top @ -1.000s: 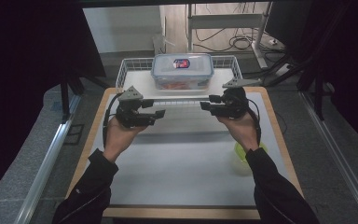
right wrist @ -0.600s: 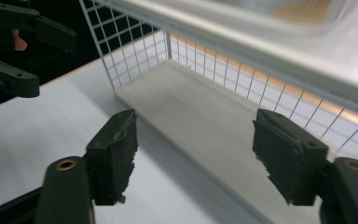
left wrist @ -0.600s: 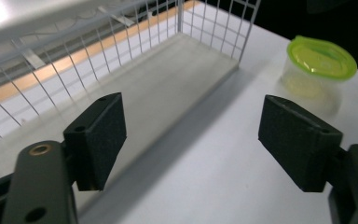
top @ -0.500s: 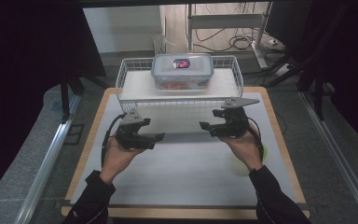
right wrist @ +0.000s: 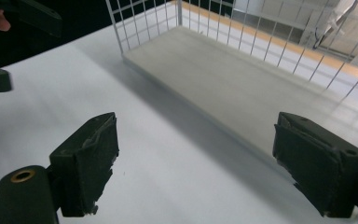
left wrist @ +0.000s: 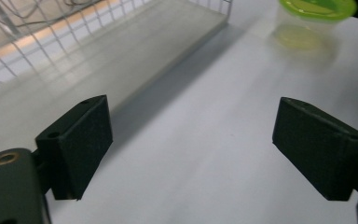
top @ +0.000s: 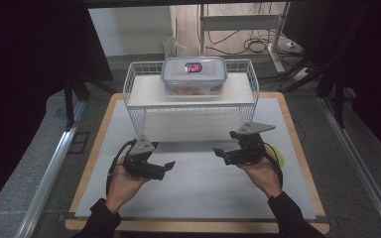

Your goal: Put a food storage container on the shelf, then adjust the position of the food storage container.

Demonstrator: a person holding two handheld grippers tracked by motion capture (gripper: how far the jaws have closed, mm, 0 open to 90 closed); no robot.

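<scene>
My left gripper [top: 167,167] is low over the white table mat [top: 198,188], at the front left. Its jaws point right and stand open. In the left gripper view the left gripper [left wrist: 191,135] has only bare mat between its pads. My right gripper [top: 219,152] faces it from the right, also open. The right gripper [right wrist: 196,149] holds nothing in its own view. Both pairs of jaws have just been opening. A clear lidded food box [top: 193,77] stands on top of the white wire rack [top: 134,94].
A small clear cup with a green lid [left wrist: 314,18] stands on the mat, beside the right hand [top: 278,154]. The rack's lower shelf [right wrist: 242,79] is bare. The table's wooden rim [top: 94,148] borders the mat. Dark screens flank the table.
Both hands have come down and back toward the person, away from the rack's front. Both pairs of jaws stand wider apart than before.
</scene>
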